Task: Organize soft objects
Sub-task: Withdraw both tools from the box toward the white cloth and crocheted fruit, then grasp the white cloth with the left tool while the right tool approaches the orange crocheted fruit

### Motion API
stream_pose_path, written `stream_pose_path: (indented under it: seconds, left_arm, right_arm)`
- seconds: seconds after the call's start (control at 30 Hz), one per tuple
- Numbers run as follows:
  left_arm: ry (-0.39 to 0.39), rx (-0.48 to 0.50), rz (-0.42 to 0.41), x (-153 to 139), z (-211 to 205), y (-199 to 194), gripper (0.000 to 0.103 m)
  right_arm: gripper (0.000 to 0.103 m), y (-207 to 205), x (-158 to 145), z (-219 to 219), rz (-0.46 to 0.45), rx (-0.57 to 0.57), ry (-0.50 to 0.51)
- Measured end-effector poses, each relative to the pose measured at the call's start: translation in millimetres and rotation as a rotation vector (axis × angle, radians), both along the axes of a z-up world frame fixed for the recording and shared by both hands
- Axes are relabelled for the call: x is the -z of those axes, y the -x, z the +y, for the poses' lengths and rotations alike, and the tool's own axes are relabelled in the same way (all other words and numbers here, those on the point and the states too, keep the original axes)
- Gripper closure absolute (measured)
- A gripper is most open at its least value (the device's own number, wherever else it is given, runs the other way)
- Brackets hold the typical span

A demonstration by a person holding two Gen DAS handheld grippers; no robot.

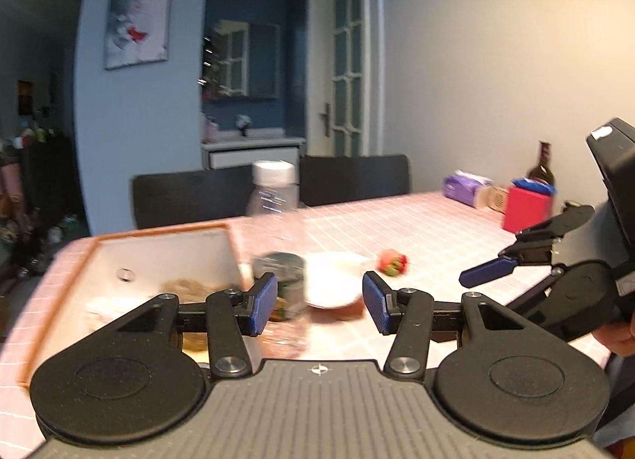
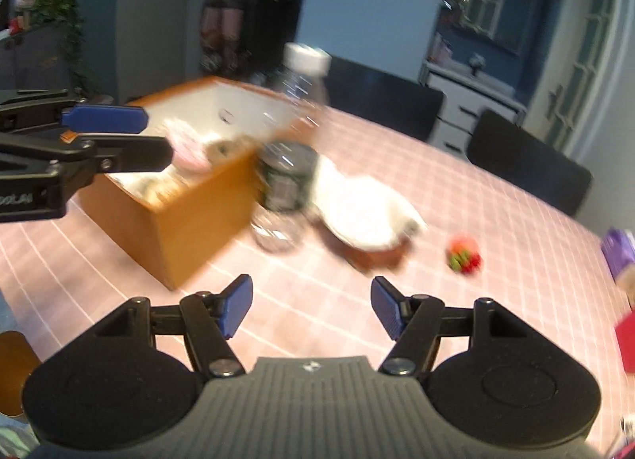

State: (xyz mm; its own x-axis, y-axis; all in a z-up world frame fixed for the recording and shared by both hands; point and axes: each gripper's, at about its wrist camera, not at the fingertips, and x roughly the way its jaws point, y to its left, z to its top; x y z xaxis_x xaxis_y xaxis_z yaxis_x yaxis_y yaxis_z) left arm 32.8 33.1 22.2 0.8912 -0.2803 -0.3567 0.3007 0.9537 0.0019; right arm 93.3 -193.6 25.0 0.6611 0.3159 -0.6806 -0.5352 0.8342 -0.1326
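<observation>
clear bottle (image 2: 291, 149) beside wooden box (image 2: 190, 220)

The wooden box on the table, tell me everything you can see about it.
The wooden box is an open-topped, square-cornered container with orange-brown outer walls and a pale whitish inside, one inner wall showing a small round mark. It stands upright on the pink checked tablecloth, at the left of the table, next to a clear plastic bottle with a white cap. Inside lie several soft-looking items, pinkish and tan, too blurred to identify. Neither gripper touches it.
</observation>
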Motion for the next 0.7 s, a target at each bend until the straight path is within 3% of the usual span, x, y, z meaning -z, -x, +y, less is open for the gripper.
stream_pose_path:
  seconds: [0.33,0.57,0.7]
  left_arm:
    - [-0.070,0.092,0.067,33.2,-65.4,-25.0,0.044]
    - [-0.228,0.079,0.107,61.0,-107.4,-67.7,0.043]
    - [-0.235,0.037,0.123,71.3,-116.9,-97.5,0.039]
  right_arm:
    - [0.038,-34.3,29.9,-57.9,0.069,0.089,0.038]
    - [0.038,-73.7,49.4,-72.5,0.084,0.108,0.036]
    - [0.038,-102.9,62.2,-71.1,0.064,0.134,0.028]
